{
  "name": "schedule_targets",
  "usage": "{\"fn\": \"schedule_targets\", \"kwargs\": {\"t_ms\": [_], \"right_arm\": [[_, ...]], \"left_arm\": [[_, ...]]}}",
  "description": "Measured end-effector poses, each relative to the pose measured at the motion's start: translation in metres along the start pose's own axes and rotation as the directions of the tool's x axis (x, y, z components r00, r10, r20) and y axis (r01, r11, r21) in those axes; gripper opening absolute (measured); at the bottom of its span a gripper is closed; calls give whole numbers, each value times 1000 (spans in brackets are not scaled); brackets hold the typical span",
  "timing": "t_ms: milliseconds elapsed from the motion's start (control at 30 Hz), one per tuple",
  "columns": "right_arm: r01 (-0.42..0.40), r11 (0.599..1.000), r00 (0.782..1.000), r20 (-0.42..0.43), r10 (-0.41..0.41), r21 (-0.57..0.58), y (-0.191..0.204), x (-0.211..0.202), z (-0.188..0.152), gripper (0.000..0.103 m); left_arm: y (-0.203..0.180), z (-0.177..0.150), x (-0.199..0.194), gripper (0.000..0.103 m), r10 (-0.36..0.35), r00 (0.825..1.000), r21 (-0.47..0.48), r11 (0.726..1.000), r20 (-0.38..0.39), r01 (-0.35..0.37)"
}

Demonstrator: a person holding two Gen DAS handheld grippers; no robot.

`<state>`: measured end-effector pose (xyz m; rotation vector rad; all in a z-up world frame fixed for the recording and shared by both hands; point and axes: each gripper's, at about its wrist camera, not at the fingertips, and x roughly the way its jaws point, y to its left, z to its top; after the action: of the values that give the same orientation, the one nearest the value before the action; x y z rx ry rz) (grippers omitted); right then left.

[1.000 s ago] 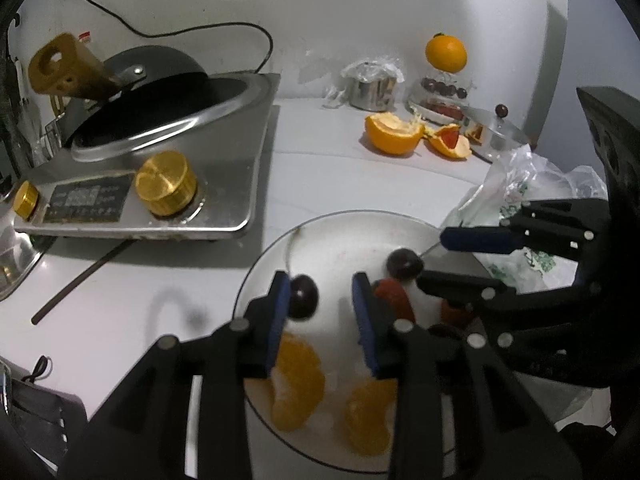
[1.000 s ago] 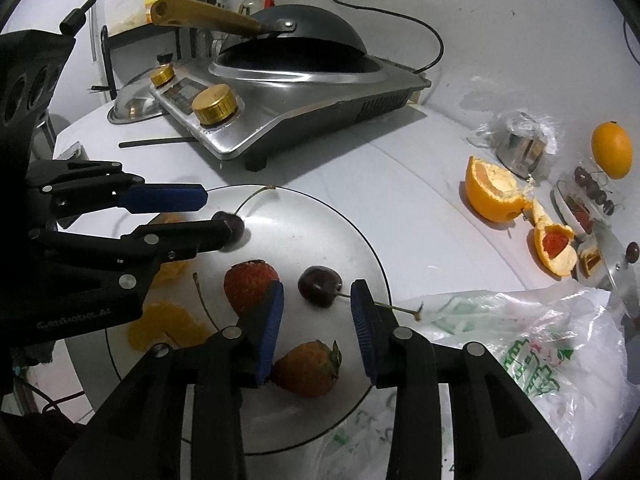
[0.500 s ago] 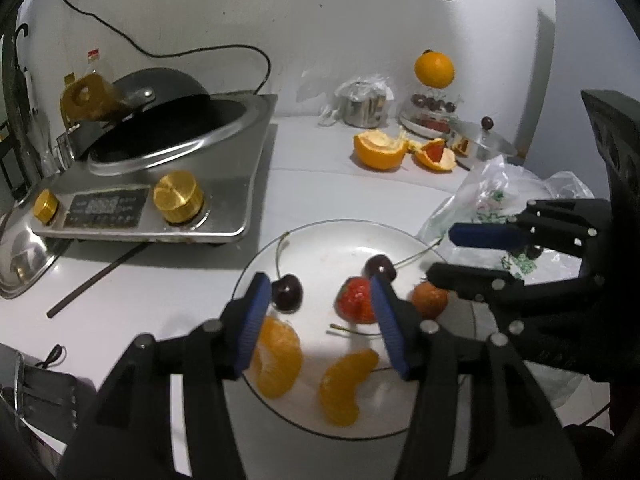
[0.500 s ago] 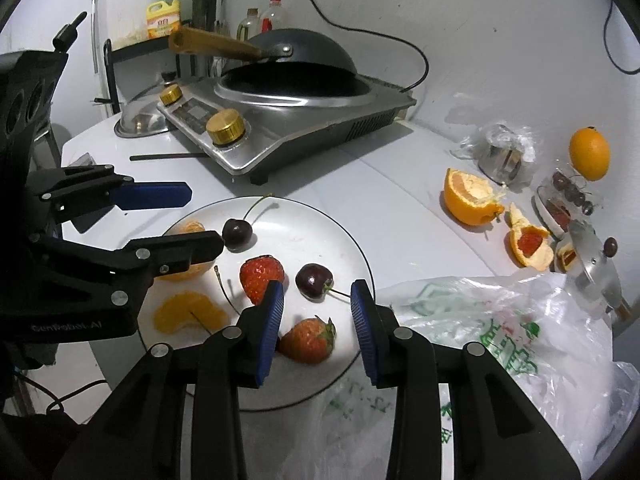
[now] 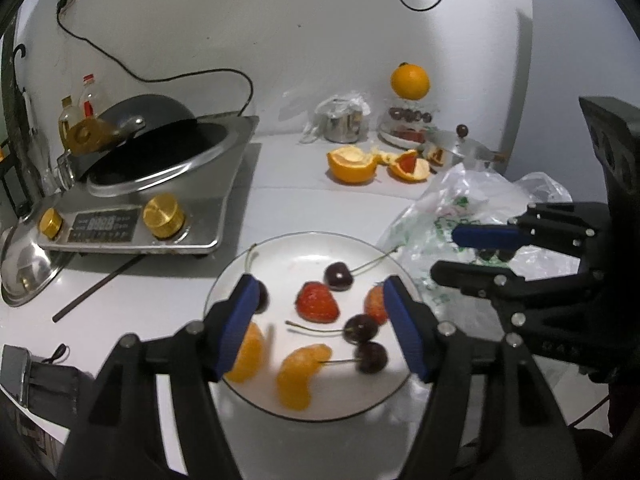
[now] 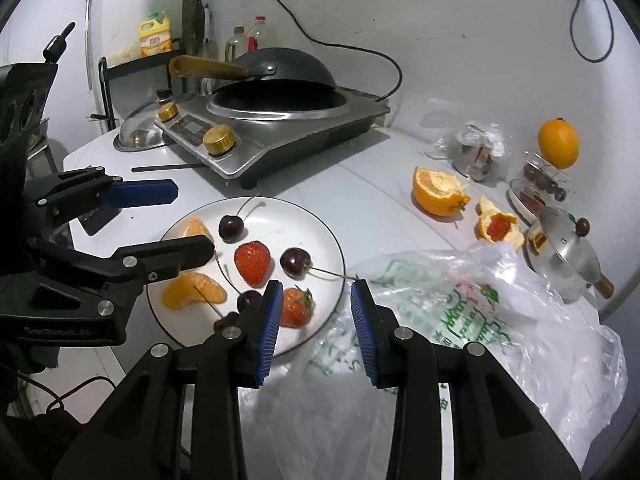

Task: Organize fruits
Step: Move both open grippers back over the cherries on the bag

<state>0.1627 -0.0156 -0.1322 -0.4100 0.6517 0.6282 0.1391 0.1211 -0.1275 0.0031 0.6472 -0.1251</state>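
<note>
White table (image 6: 360,208) carrying: a white plate (image 6: 320,232) of fruit near the front edge; a crumpled plastic bag (image 6: 520,320) lying beside the plate and touching its rim; an induction cooker (image 6: 280,136) sitting at the back; a thin dark stick (image 5: 96,290), possibly a chopstick, lying before it; orange halves (image 6: 436,192) resting farther along.

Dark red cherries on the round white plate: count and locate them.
4 cherries. One near the plate's far rim, one right of the middle red strawberry, two together near the front edge; none seems hidden.
</note>
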Motion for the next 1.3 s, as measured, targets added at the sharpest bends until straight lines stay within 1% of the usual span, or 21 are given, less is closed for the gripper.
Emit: {"fn": "schedule_targets", "kwargs": {"t_ms": [500, 933, 1300], "right_arm": [[35, 998, 999, 9, -36, 59, -35, -27, -31, 37], [71, 989, 997, -5, -71, 126, -76, -41, -64, 37], [97, 979, 995, -20, -95, 179, -110, -46, -86, 37]], "left_arm": [[-55, 3, -3, 67, -41, 999, 57, 998, -4, 41], [-104, 7, 13, 67, -78, 997, 111, 991, -30, 80], [-132, 13, 28, 67, -97, 994, 149, 983, -58, 105]]}}
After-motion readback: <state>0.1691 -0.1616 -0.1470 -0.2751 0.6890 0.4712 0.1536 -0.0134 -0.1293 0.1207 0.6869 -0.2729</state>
